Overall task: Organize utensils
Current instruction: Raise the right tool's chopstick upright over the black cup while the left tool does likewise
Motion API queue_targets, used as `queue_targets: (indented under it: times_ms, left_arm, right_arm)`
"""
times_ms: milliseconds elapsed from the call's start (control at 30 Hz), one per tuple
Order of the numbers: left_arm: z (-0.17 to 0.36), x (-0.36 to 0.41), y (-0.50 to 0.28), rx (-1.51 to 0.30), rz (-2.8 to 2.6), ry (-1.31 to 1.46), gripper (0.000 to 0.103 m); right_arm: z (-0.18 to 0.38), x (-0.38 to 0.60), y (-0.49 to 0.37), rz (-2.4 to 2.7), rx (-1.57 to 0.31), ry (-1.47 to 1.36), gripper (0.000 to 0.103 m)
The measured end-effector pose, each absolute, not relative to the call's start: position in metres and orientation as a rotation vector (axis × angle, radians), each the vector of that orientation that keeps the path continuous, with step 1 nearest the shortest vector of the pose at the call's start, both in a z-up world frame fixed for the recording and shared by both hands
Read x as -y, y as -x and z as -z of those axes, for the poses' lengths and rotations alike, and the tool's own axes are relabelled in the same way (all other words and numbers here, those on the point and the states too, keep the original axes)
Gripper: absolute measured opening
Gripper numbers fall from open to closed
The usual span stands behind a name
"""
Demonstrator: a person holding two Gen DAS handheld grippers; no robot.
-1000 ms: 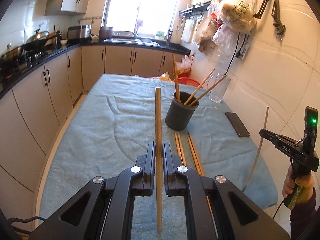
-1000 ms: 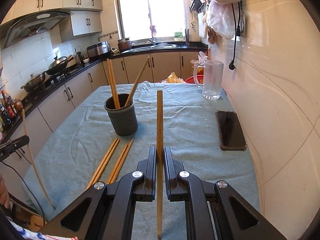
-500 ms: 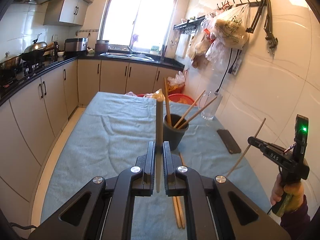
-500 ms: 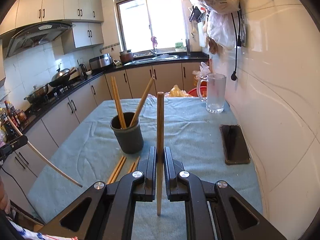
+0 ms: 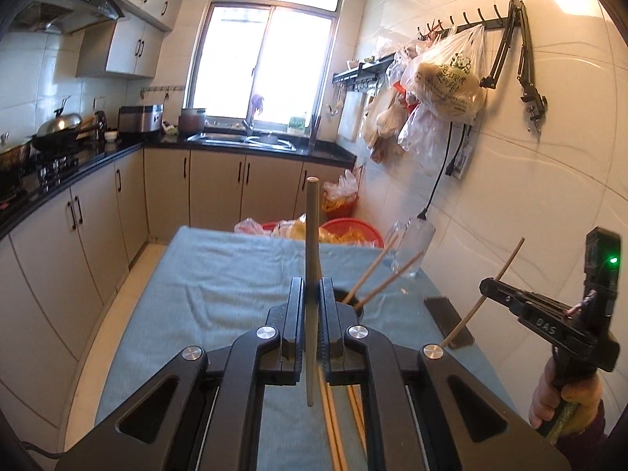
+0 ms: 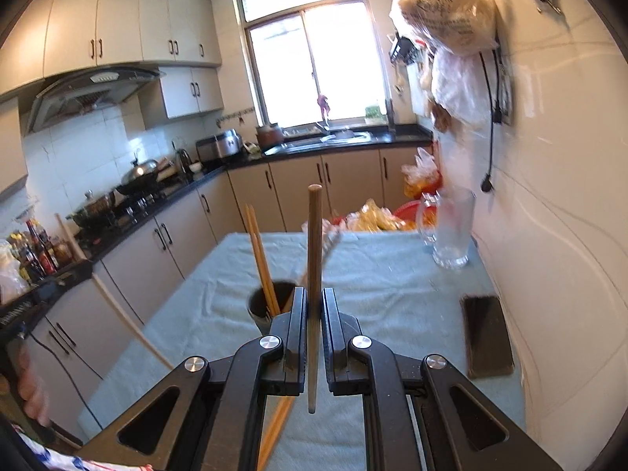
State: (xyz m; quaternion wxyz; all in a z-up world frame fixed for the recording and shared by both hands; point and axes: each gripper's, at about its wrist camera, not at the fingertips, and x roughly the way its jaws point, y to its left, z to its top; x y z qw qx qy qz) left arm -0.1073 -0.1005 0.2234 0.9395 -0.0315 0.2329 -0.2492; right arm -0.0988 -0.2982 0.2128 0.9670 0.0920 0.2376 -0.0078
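My left gripper (image 5: 312, 286) is shut on a wooden chopstick (image 5: 312, 235) that stands upright between its fingers. My right gripper (image 6: 314, 294) is shut on another chopstick (image 6: 314, 243), also upright. A dark cup (image 6: 271, 306) with chopsticks leaning in it stands on the blue-clothed table (image 6: 384, 274), just beyond both grippers; in the left wrist view it (image 5: 353, 302) is mostly hidden behind the fingers. Loose chopsticks (image 5: 331, 424) lie on the cloth under the grippers. The right gripper (image 5: 486, 286) shows at the right of the left wrist view with its chopstick tilted.
A black phone (image 6: 486, 333) lies on the cloth near the right wall. A glass mug (image 6: 451, 227) stands at the far right of the table. Red baskets (image 5: 345, 231) sit beyond the table. Bags (image 5: 447, 74) hang on the wall.
Both grippers have tilted up and moved forward toward the cup, each with its chopstick. The cup now sits partly behind the fingers in both views.
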Motion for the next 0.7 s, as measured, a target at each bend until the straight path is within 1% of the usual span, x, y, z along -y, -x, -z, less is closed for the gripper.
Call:
queue_targets:
  times_ms: [200,333,533,700]
  left_arm:
    - [-0.247,0.126,0.079,-0.426,0.528,0.073,0.007]
    - [-0.256,0.144,0.056,-0.408,0.533,0.089,0.007]
    - [-0.249,0.170,0.018,-0.438,0.532,0.099,0.007]
    - [-0.217,0.190,-0.011,-0.519,0.520,0.069,0.006]
  right_arm:
    - [-0.249,0.291,0.075,-0.034,-0.401,-0.200,0.008]
    - [-0.257,0.287,0.056,-0.042,-0.357,-0.219,0.008]
    - [-0.242,0.283,0.024,-0.019,-0.342,-0.237,0.008]
    - [-0.220,0.284,0.005,0.001,-0.367,-0.238,0.008]
